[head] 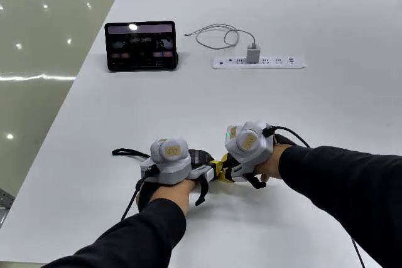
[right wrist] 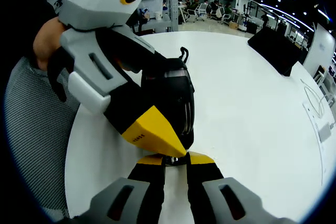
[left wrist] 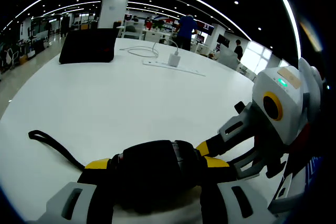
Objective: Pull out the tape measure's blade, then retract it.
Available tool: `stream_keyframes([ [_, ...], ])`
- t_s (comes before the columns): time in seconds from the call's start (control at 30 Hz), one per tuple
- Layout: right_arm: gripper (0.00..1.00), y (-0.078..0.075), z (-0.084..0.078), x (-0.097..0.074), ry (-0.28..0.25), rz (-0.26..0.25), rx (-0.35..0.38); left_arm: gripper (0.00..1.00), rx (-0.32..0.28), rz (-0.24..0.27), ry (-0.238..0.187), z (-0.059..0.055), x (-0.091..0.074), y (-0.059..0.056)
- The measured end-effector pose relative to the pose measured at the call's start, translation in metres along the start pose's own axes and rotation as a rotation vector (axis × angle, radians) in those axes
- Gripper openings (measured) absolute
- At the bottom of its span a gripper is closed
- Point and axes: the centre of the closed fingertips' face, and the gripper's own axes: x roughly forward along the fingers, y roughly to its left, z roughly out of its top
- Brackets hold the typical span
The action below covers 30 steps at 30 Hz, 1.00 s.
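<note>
A black tape measure (head: 200, 157) sits low over the white table (head: 301, 111), between both grippers. My left gripper (left wrist: 156, 164) is shut on its body (left wrist: 155, 169), one yellow fingertip on each side. Its black wrist strap (left wrist: 52, 148) trails off to the left across the table. My right gripper (right wrist: 177, 160) meets the case (right wrist: 170, 95) at its lower corner, with the yellow tips nearly together on a small dark piece there, apparently the blade's end. No blade length shows. In the head view the left gripper (head: 204, 169) and right gripper (head: 227, 169) almost touch.
A dark tablet (head: 141, 45) stands propped at the back left. A white power strip (head: 259, 62) with a charger and a looped cable (head: 217, 34) lies behind centre. The table's left edge (head: 75, 86) drops to a shiny floor. People stand far off in the room.
</note>
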Motion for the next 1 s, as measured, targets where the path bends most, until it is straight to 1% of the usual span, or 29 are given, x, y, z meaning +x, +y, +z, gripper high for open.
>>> stream_keyframes([
  [0.33, 0.11, -0.0001, 0.0004, 0.0, -0.002, -0.001, 0.001, 0.63, -0.001, 0.002, 0.001, 0.0001, -0.0002, 0.0],
  [0.4, 0.12, -0.0002, 0.0005, 0.0001, -0.002, -0.002, 0.001, 0.63, 0.008, 0.003, 0.001, 0.0003, -0.0001, -0.0001],
  [0.53, 0.12, 0.0002, 0.0008, 0.0002, 0.009, -0.006, -0.013, 0.64, 0.011, 0.005, 0.004, 0.0006, -0.0003, -0.0003],
  [0.6, 0.12, 0.0008, 0.0015, 0.0006, 0.022, -0.011, -0.034, 0.65, 0.012, 0.003, 0.004, 0.0009, -0.0005, -0.0002],
  [0.8, 0.12, 0.0006, 0.001, 0.0003, 0.037, -0.016, -0.04, 0.65, 0.017, -0.004, 0.01, 0.0005, -0.001, -0.0003],
  [0.93, 0.12, 0.0, 0.0012, 0.0002, 0.04, -0.02, -0.044, 0.65, 0.019, -0.011, -0.006, 0.0009, -0.0017, -0.0003],
  [1.0, 0.12, -0.0009, 0.0011, 0.0002, 0.04, -0.023, -0.039, 0.64, 0.02, -0.017, -0.002, 0.0012, -0.0024, -0.0009],
])
